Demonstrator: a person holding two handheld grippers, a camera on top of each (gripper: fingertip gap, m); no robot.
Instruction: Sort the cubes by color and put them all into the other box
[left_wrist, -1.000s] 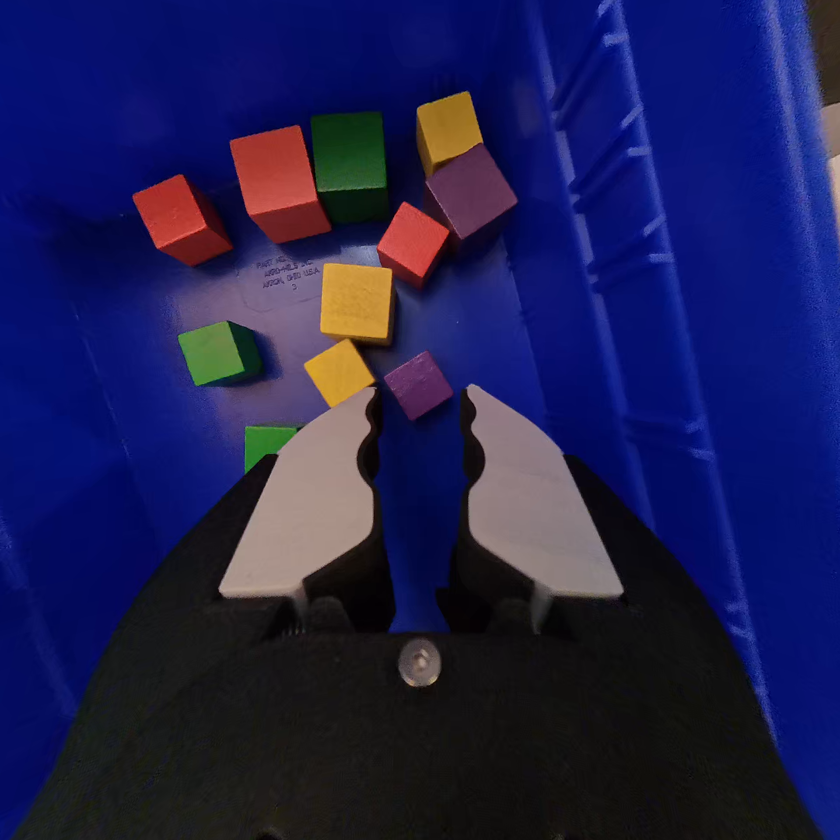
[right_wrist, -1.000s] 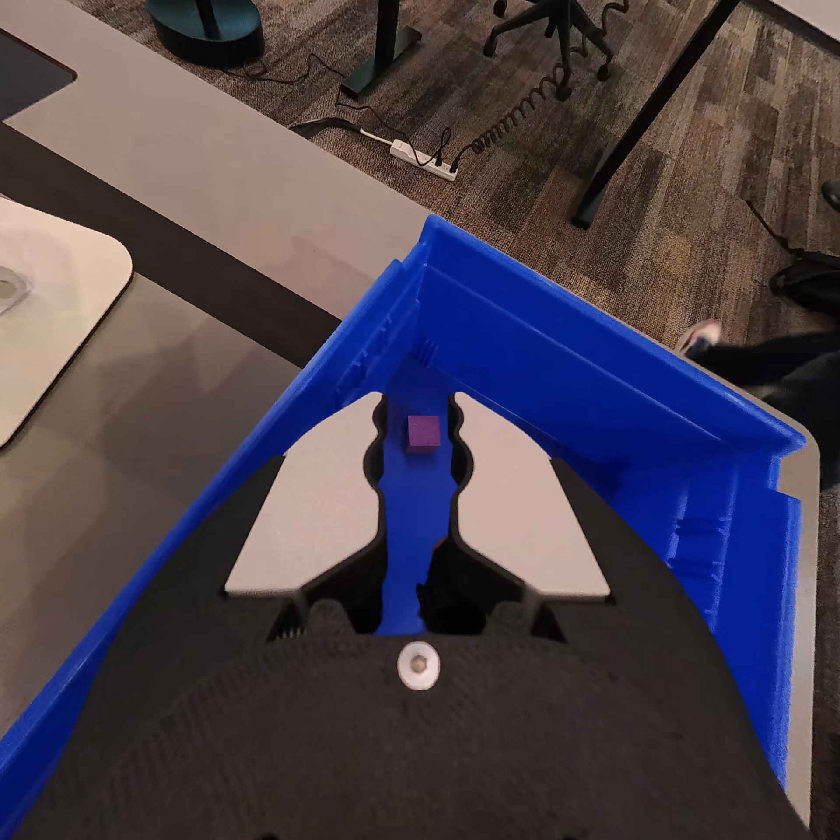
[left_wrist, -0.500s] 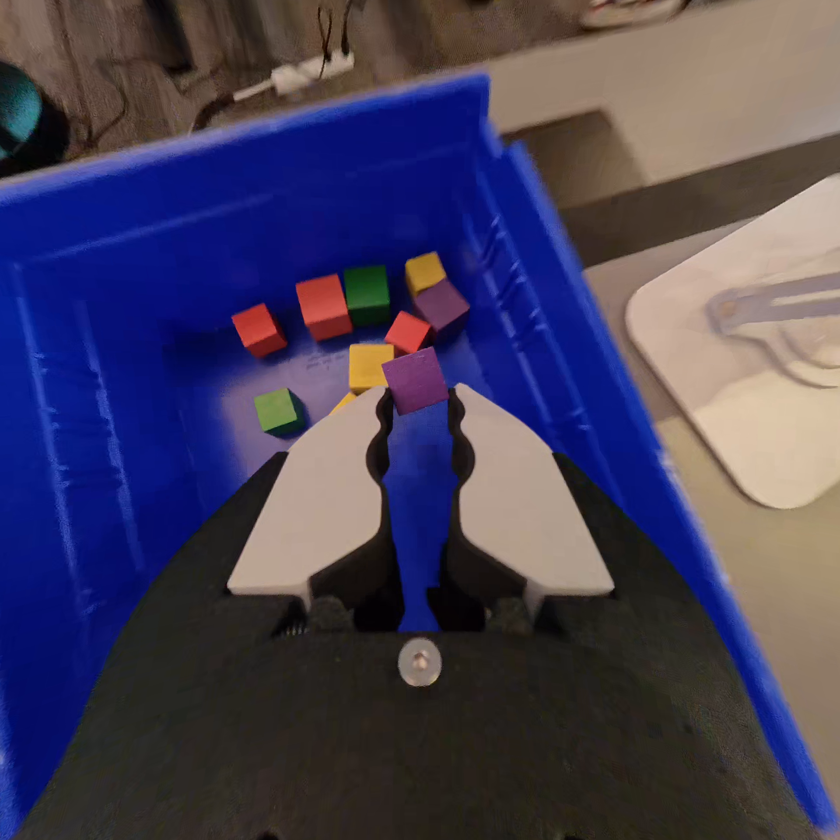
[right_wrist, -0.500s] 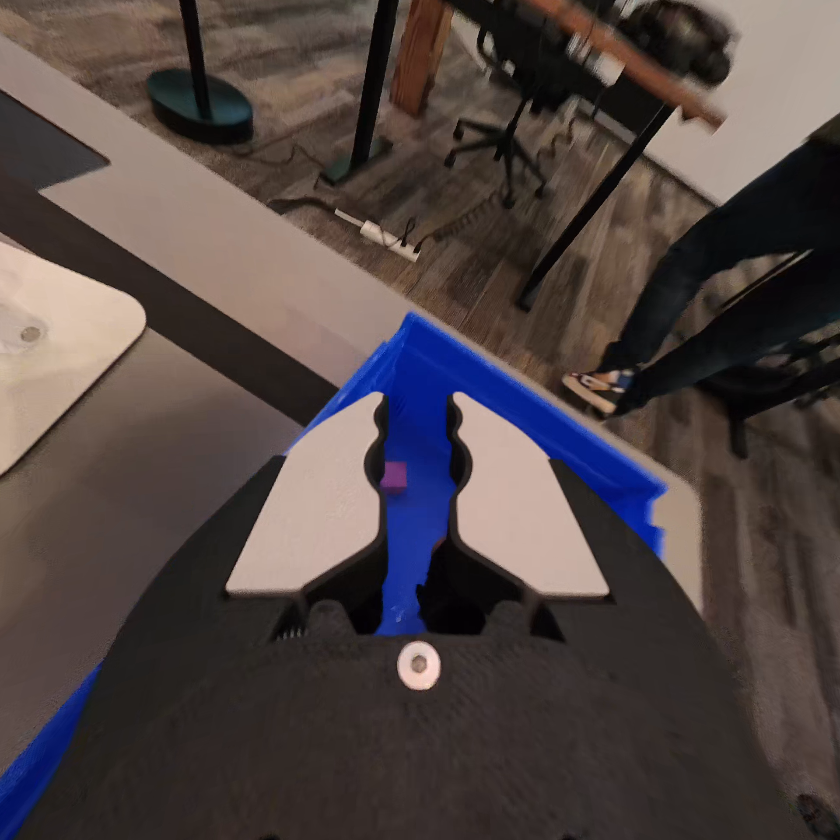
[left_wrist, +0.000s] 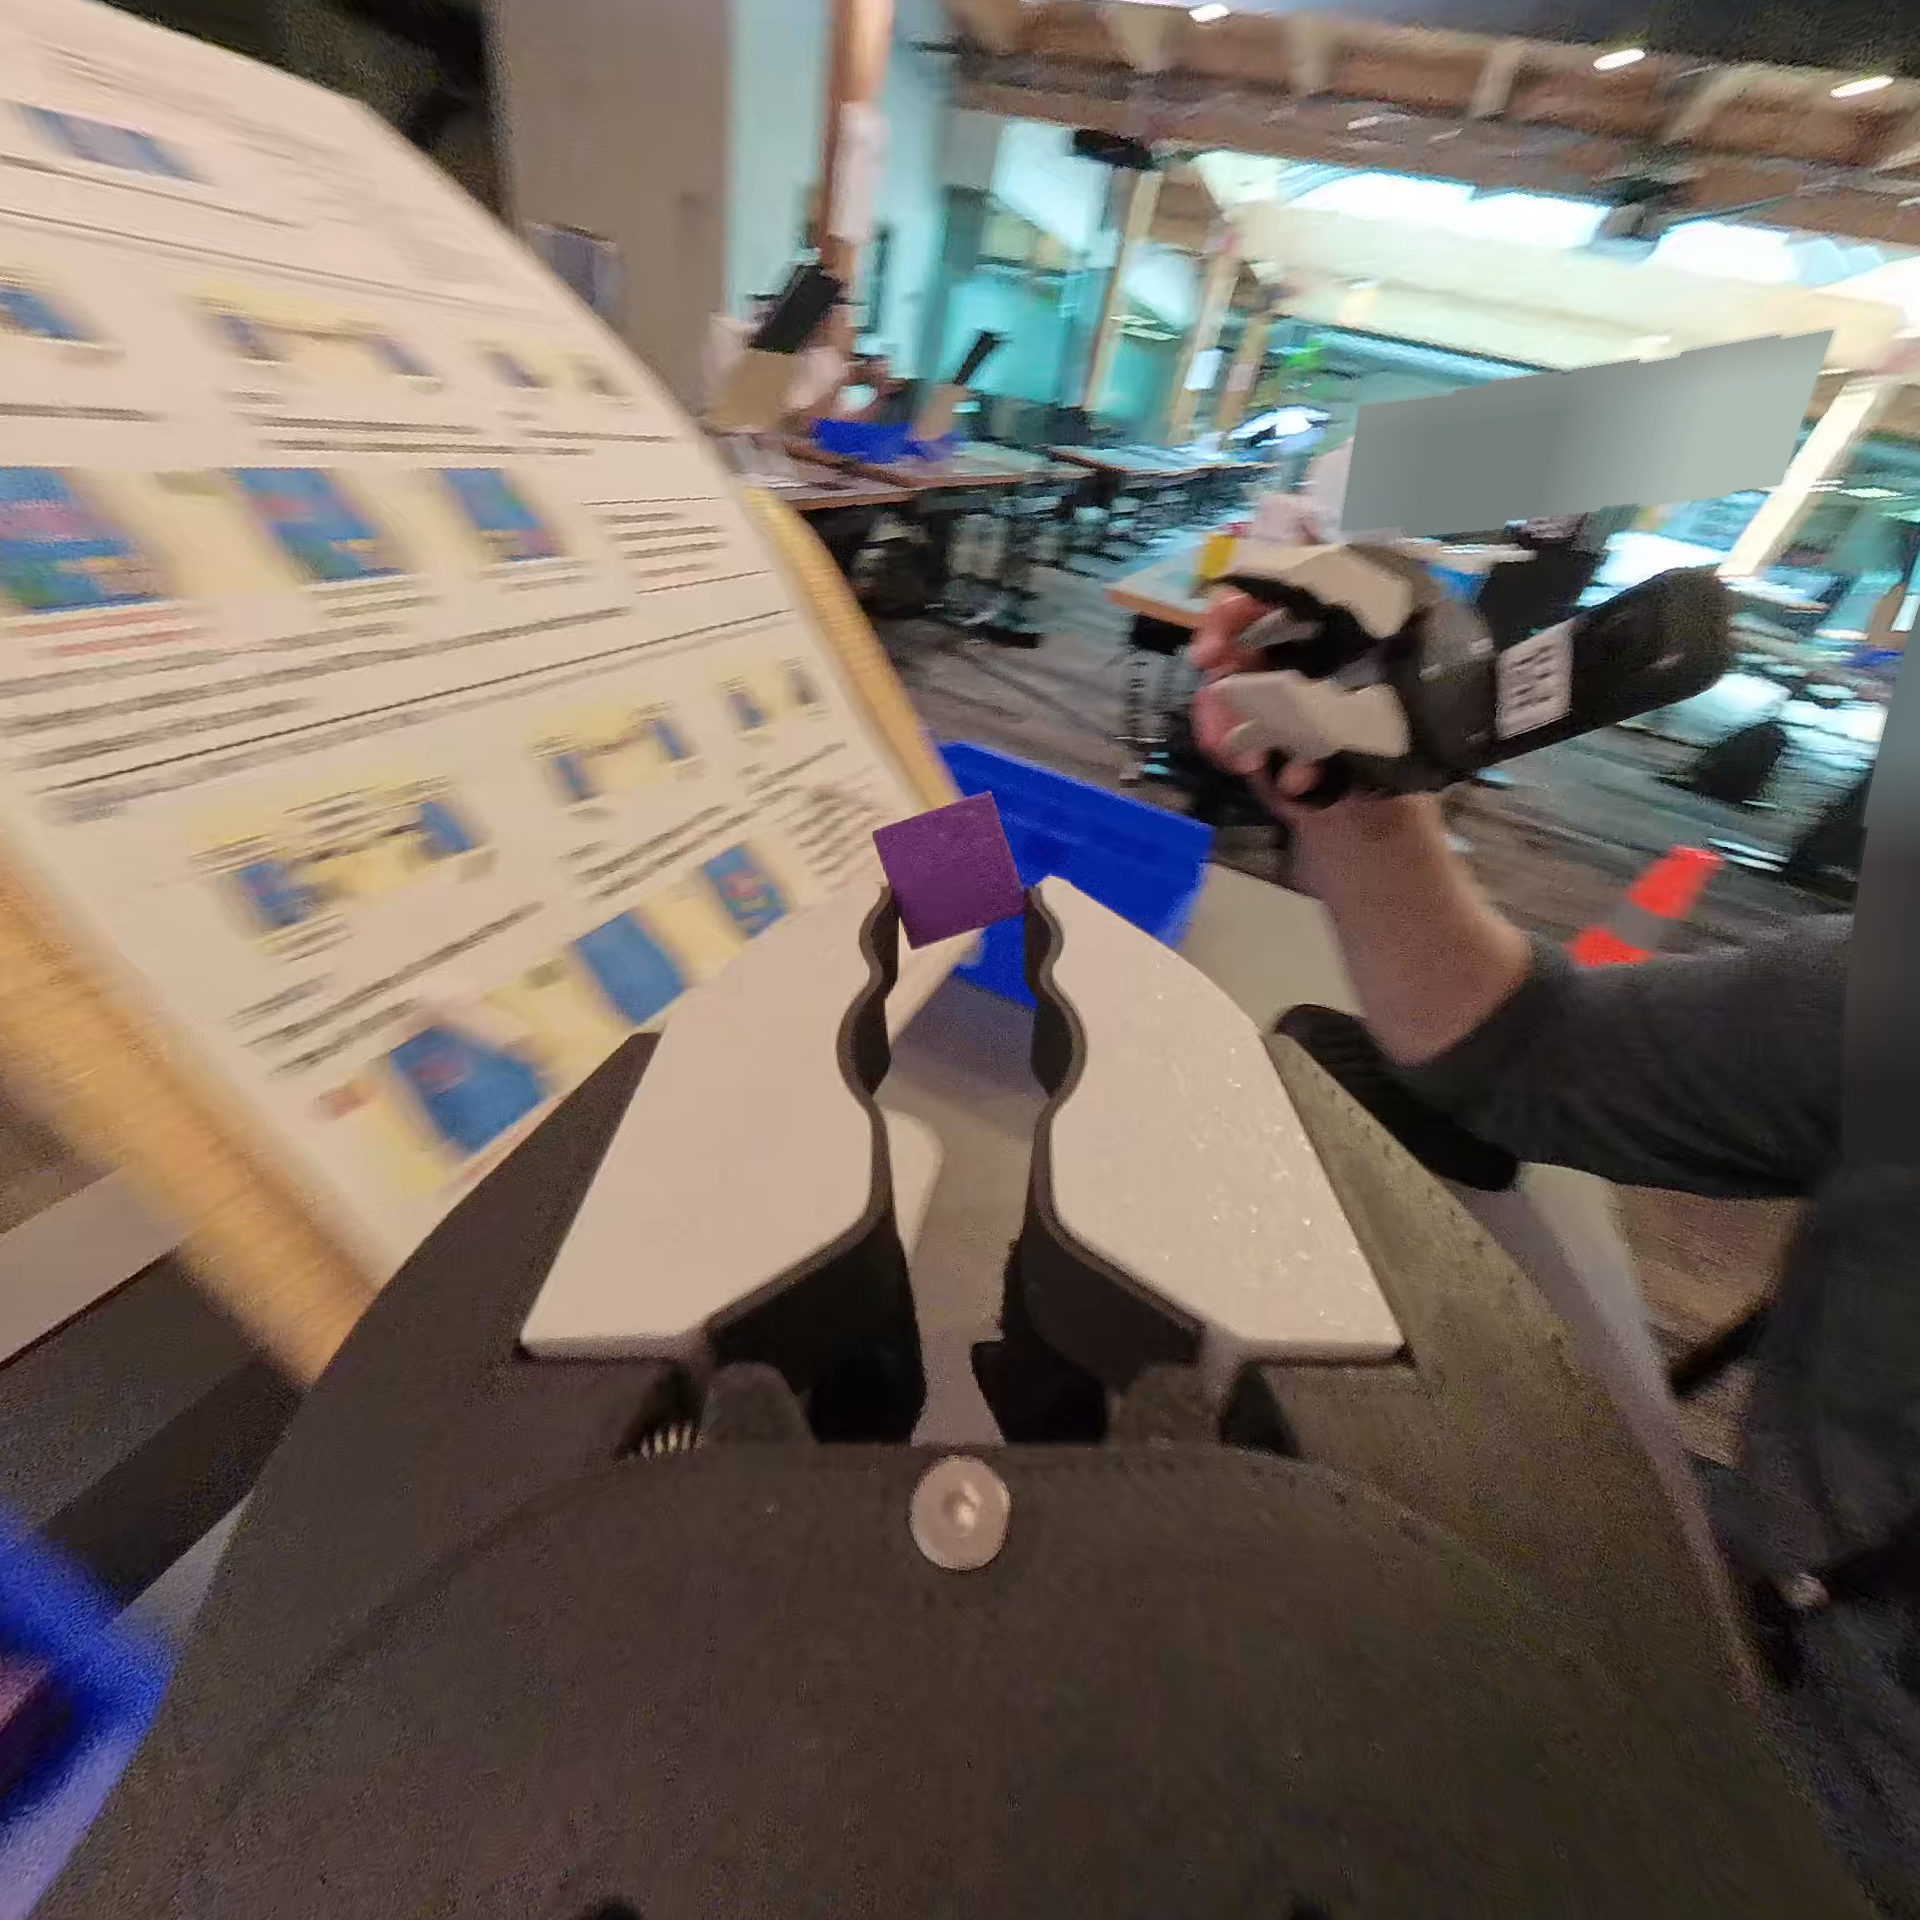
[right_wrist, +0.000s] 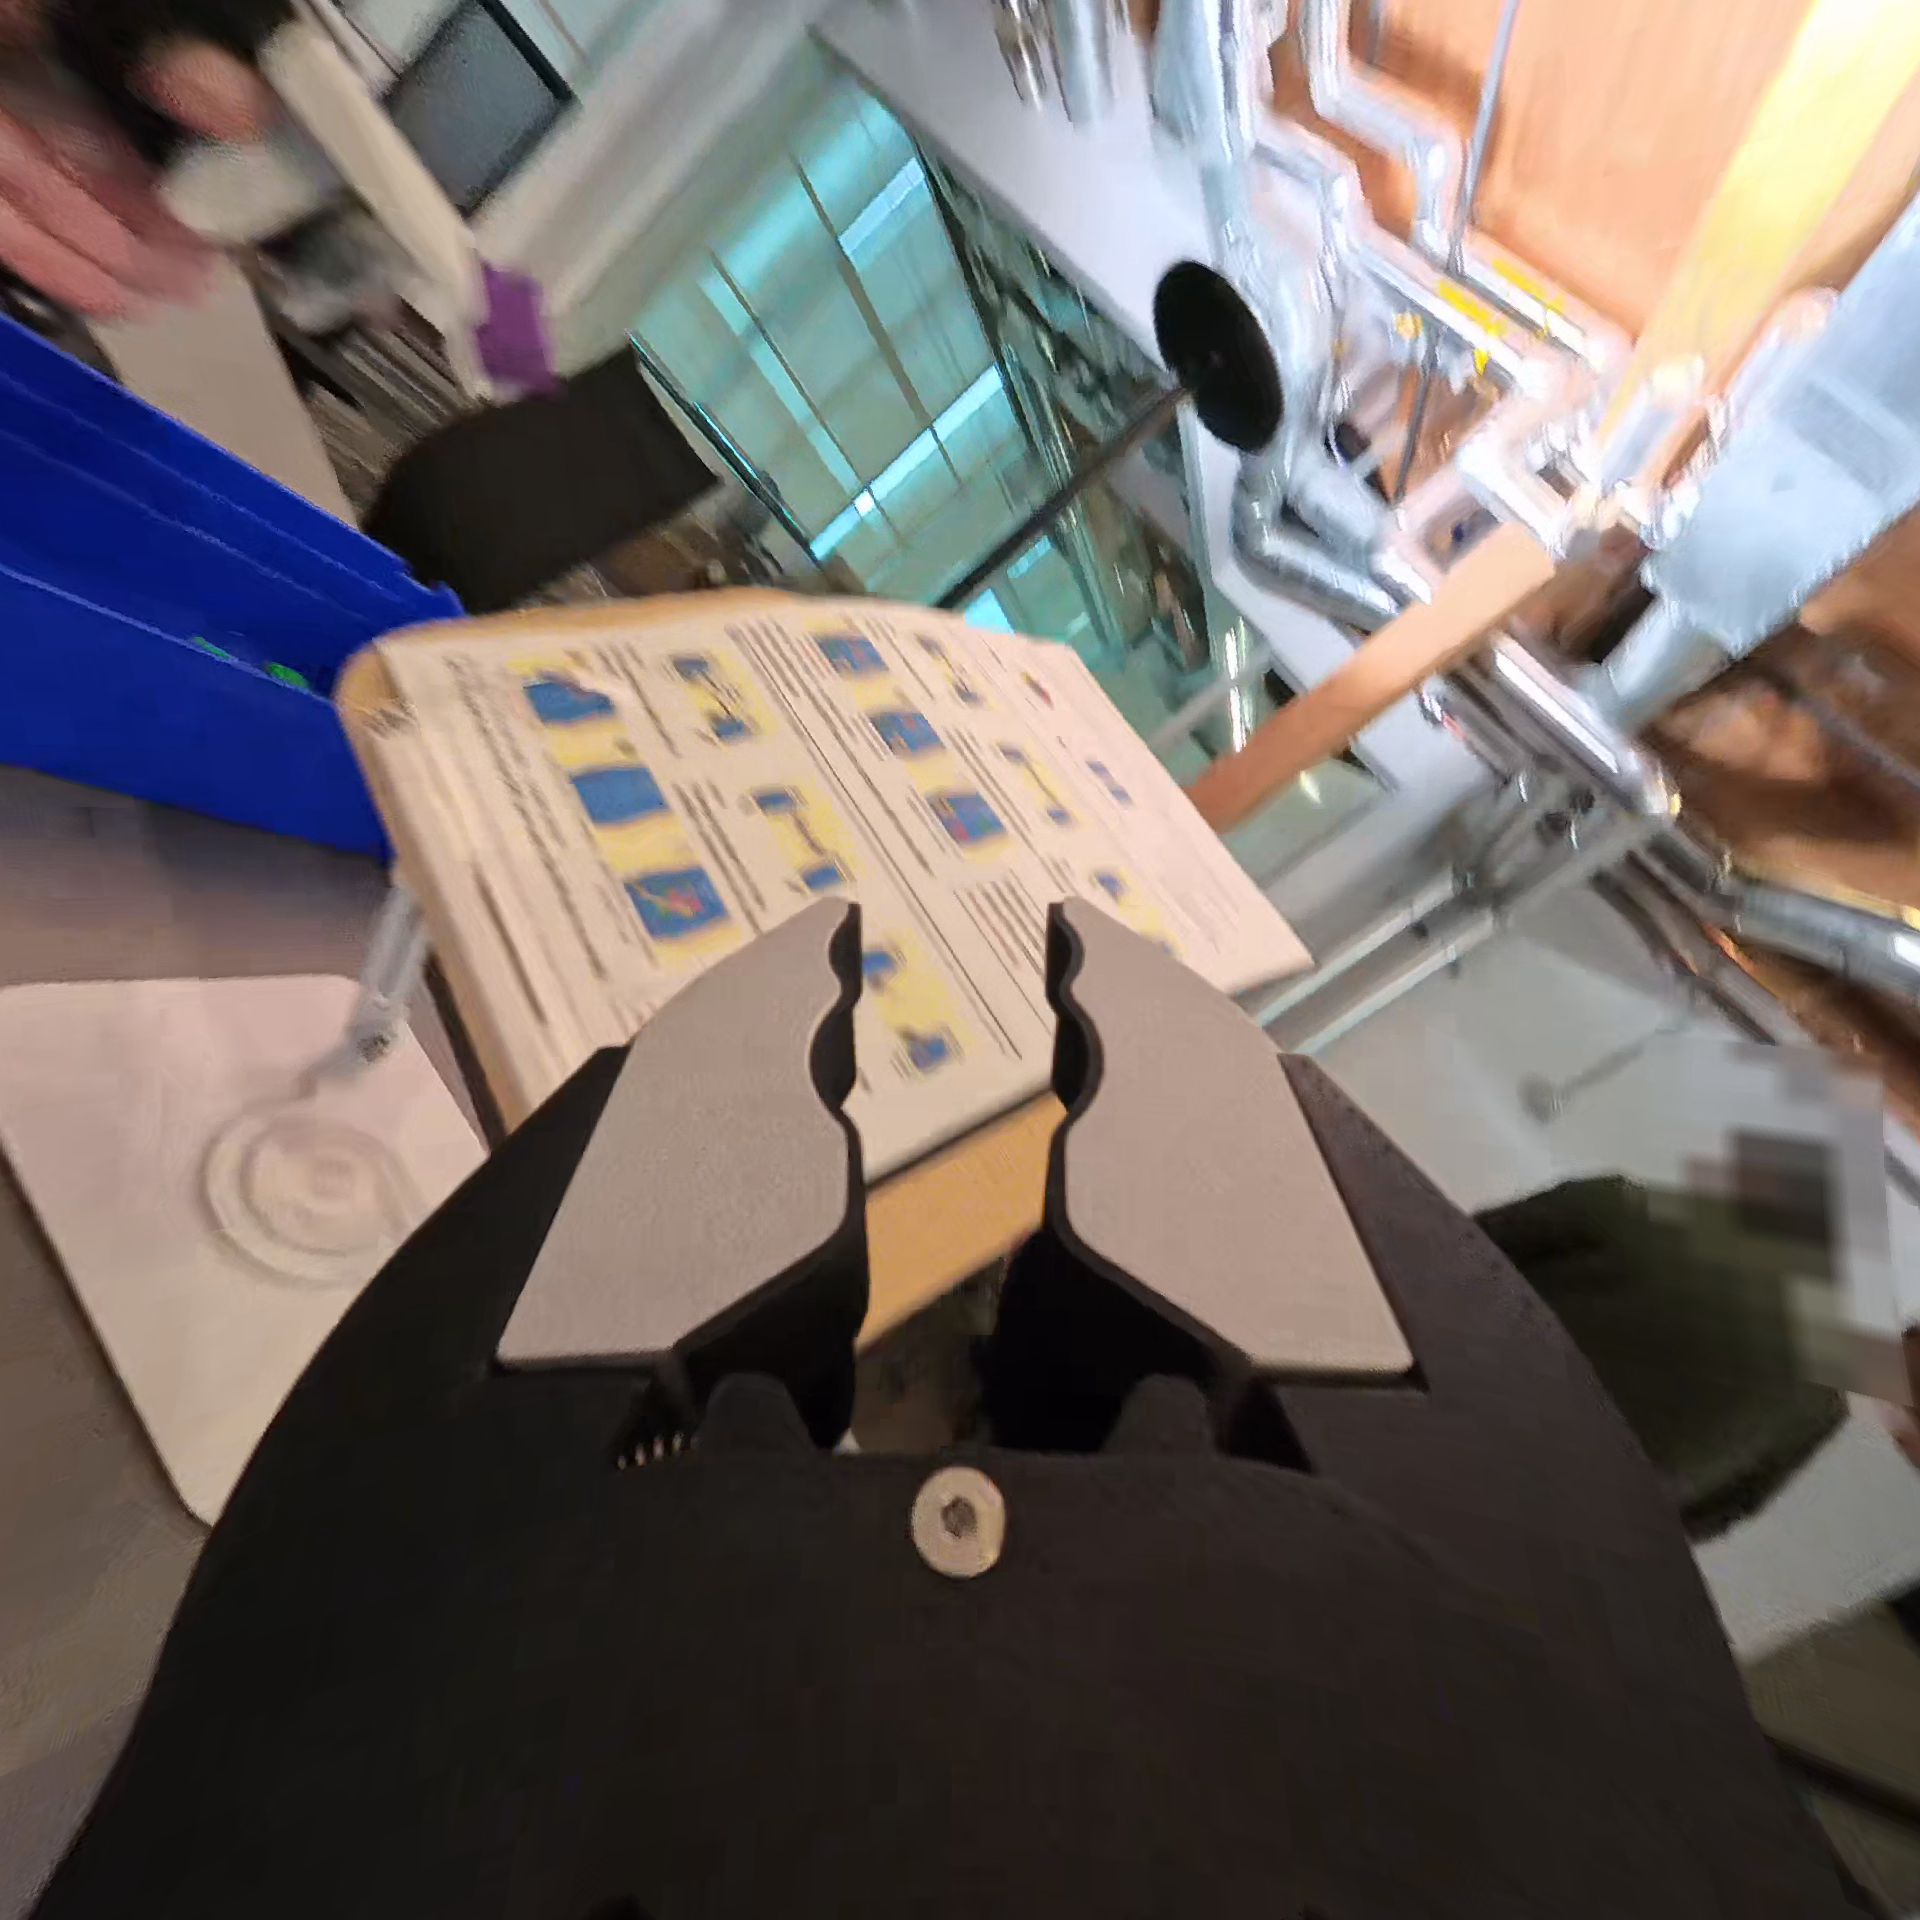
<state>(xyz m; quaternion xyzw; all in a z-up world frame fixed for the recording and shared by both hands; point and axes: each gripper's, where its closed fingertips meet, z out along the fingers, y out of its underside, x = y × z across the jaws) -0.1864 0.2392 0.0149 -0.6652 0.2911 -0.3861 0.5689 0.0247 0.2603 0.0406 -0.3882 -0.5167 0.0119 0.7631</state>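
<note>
My left gripper (left_wrist: 956, 914) is shut on a small purple cube (left_wrist: 951, 871), pinched at the very fingertips and held up in the air, clear of the boxes. The cube also shows blurred at the top left of the right wrist view (right_wrist: 509, 322). A blue box (left_wrist: 1081, 842) stands behind the cube on the table. My right gripper (right_wrist: 954, 920) is open with nothing between its fingers, tilted up over the instruction sheet (right_wrist: 831, 790). It also shows in the left wrist view (left_wrist: 1247, 670), held by a hand. A blue box (right_wrist: 156, 623) with cubes in it shows at the left.
A propped board with a printed instruction sheet (left_wrist: 364, 623) fills the left of the left wrist view. A white pad (right_wrist: 208, 1122) lies on the grey table. A person's sleeve (left_wrist: 1662, 1060) reaches in from the right. An orange cone (left_wrist: 1652, 904) stands on the floor.
My left gripper shut on the purple cube in the box and lifted it out, swinging up. My right gripper rose out of the other box, leaving a purple cube there, and opened wider.
</note>
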